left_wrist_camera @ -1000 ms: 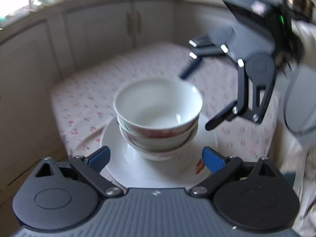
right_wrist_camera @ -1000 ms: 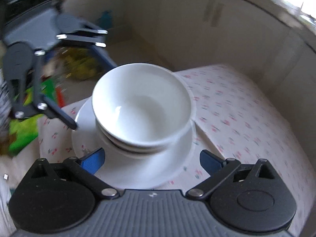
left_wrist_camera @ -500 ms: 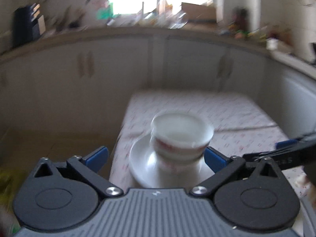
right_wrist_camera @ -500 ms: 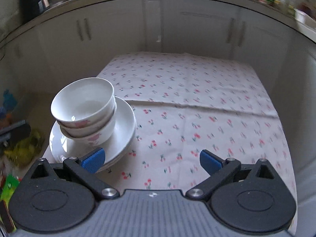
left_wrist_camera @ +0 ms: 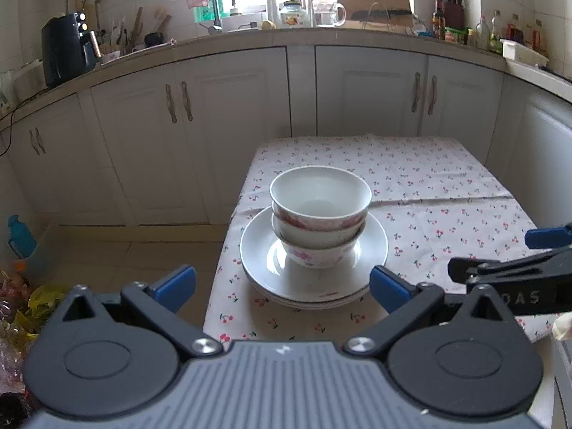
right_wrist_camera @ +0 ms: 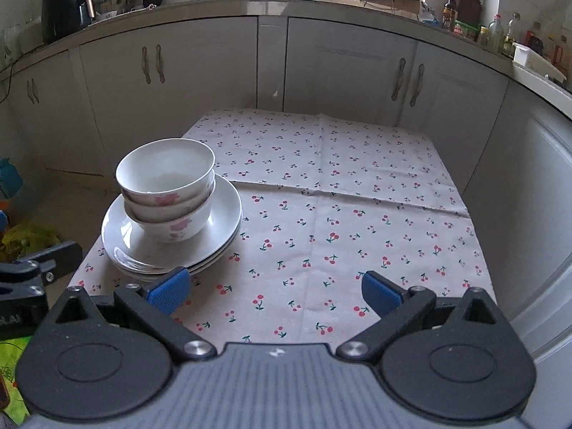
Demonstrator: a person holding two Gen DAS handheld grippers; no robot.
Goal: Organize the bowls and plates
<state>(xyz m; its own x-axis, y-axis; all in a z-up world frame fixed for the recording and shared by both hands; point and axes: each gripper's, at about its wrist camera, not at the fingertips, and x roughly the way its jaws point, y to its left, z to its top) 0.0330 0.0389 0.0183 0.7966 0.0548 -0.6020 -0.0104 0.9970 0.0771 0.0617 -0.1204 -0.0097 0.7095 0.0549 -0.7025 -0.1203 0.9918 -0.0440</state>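
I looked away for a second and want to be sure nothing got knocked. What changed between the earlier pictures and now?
Both grippers pulled back from the dishes: the left gripper and right gripper were close above the bowls, and now sit open, empty and level at the table's near edge. The stack is unchanged: two bowls nested on the plates, on the cherry tablecloth.

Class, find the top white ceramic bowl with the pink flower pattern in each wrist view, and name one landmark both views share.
Left wrist view: the top white ceramic bowl with pink flowers sits near the centre, nested in a second bowl on the stacked white plates.
Right wrist view: the same bowl sits left of centre, above the blue pad of the gripper's left finger.
Shared landmark: the black appliance on the counter, upper left.
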